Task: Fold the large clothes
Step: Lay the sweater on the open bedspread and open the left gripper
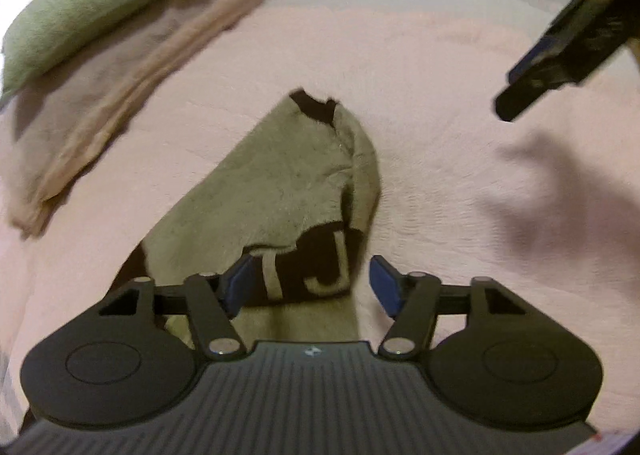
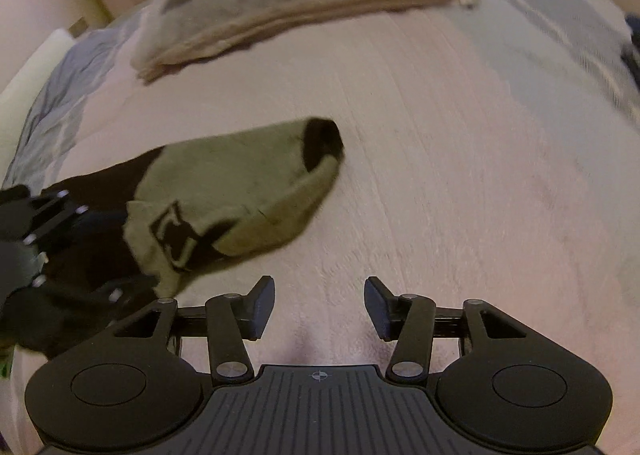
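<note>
Pink bedspread [image 1: 420, 67], crumpled olive-and-black garment [image 1: 288, 183], seemingly fleece, both grippers' jaws open, empty.

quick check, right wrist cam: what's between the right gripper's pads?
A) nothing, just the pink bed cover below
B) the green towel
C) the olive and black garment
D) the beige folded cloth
A: the right gripper stands open over bare pink bed cover; the olive and black garment lies apart, off to its left by the left gripper.
</note>
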### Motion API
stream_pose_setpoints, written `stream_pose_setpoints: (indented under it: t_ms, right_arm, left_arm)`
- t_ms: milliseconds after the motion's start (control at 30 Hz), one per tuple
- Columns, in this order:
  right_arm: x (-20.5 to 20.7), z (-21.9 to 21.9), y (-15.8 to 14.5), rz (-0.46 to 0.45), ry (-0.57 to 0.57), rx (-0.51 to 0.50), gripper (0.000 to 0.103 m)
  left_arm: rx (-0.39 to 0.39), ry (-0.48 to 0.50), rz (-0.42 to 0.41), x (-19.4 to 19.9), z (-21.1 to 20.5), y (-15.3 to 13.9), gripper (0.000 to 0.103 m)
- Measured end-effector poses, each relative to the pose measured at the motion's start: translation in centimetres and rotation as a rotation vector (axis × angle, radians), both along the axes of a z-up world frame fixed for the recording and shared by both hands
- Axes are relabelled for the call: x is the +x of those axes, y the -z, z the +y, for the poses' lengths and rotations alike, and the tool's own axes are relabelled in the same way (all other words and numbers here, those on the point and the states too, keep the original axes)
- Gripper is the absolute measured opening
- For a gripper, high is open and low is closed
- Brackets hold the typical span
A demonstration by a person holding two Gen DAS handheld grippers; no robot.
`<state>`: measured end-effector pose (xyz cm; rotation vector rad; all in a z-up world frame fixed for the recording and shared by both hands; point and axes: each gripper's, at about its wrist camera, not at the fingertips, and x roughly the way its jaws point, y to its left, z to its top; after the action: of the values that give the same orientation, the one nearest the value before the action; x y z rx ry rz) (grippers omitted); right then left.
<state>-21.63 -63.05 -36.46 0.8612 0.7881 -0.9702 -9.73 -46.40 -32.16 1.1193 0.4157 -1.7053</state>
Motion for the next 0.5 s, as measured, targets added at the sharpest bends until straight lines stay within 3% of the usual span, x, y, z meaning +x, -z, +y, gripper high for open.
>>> stream_pose_setpoints:
  t_ms: [100,167,200,333,400,500]
  right_arm:
    - [-0.4,-1.0,1.9,-0.051,0.0,0.027,0.047]
    - [-0.3,-1.7,2.7,-0.092,-0.004,0.041,0.047]
    - [-0.1,-2.0,2.9,-0.112,-0.009,0.043,0.047]
    - [1.3,-3.2,3.1,-0.197,-0.004,0.049,0.051]
    - [2.3,-3.8,3.7,-0.234,0.035,0.049,0.065]
    - [3.7,-4.8,5.6,-0.26,0.116,0.069,0.068]
  left_arm:
    - [0.043,0.045,-0.043,0.1,-2.5,2.3,0.038]
    - [0.068,0.048,-0.036,1.0,-3.4,2.0,0.019]
    - [0.07,0.043,-0.037,1.5,-3.6,1.4,0.015]
    - [0.067,-0.011,-0.01,4.3,-4.3,-2.0,0.007]
    - [0.036,-0.045,-0.017,5.4,-4.7,-3.4,0.006]
    - [-0.022,-0.129,0.013,7.3,-5.5,-5.1,0.006]
